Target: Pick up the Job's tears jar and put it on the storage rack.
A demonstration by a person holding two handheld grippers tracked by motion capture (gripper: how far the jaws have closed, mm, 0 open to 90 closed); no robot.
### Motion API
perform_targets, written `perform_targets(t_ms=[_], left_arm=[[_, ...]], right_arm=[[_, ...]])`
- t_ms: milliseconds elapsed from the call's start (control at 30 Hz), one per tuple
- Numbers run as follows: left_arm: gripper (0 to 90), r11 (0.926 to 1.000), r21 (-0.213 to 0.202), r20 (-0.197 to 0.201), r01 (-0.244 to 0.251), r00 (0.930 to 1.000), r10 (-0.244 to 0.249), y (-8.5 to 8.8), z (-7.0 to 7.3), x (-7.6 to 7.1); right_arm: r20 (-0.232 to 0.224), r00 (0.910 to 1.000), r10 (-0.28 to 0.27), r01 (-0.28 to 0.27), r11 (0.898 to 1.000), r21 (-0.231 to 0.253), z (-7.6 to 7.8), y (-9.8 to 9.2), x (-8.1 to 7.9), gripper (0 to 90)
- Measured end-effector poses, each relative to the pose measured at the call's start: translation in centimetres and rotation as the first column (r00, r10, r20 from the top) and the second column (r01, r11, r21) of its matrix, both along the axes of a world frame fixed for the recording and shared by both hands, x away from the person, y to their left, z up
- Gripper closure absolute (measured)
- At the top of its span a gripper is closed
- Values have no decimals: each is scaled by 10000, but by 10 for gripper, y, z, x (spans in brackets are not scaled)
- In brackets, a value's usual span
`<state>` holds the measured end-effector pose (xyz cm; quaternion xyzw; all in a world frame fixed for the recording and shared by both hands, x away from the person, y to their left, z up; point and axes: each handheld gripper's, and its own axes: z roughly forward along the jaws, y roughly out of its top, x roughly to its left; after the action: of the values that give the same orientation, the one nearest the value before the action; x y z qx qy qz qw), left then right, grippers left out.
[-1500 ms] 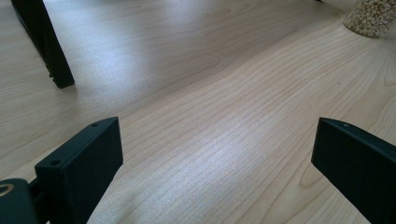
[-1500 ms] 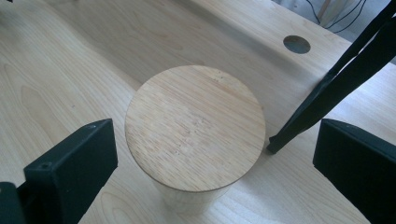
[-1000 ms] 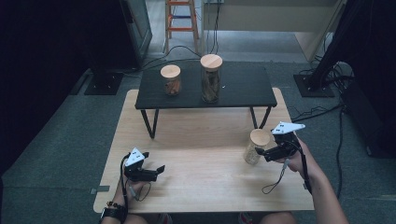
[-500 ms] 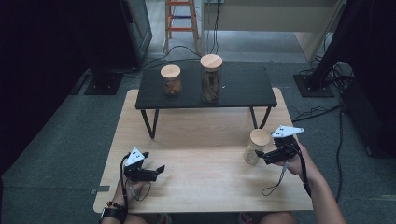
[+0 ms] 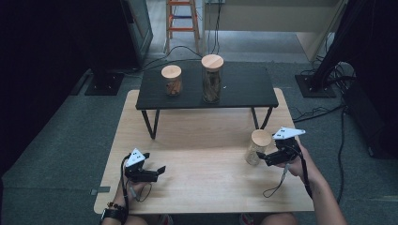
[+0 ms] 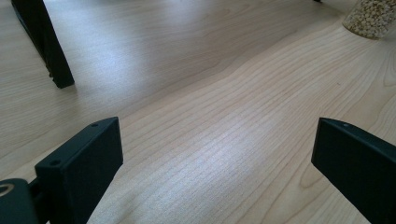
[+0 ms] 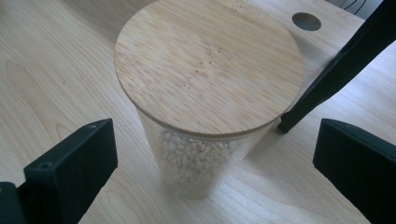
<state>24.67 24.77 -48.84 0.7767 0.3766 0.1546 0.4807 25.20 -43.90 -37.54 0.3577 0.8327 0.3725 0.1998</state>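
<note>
A glass jar of pale grains [image 7: 201, 116] with a round wooden lid stands on the wooden table [image 5: 206, 140] at the right [image 5: 257, 146]. My right gripper [image 7: 215, 172] is open, with one jaw on each side of the jar and a gap to its glass. In the high view that gripper [image 5: 263, 159] sits just right of the jar. My left gripper [image 5: 161, 171] hovers low over the table's front left, open and with nothing between its jaws [image 6: 212, 158]. The jar's base [image 6: 371, 16] shows far off in the left gripper view.
A black low shelf [image 5: 244, 91] stands across the back of the table on thin legs [image 6: 44, 44]. On it are a short jar [image 5: 171, 79] and a taller jar [image 5: 212, 77], both with wooden lids. One shelf leg [image 7: 336, 70] is just behind the grain jar.
My right gripper has sunk slightly beside the grain jar. The jar and the left gripper have not moved.
</note>
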Motion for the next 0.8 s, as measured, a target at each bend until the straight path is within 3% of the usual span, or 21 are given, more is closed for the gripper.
perform_targets(t_ms=[500,800], left_arm=[[22,10000,-5,-15,20,10000,-20,0,0,0],[22,10000,23,-22,25,10000,-25,0,0,1]], right_arm=[[-141,9998,-124,129,9993,341,-16,-3,-3,0],[85,10000,-5,0,9986,524,-19,0,-3,11]])
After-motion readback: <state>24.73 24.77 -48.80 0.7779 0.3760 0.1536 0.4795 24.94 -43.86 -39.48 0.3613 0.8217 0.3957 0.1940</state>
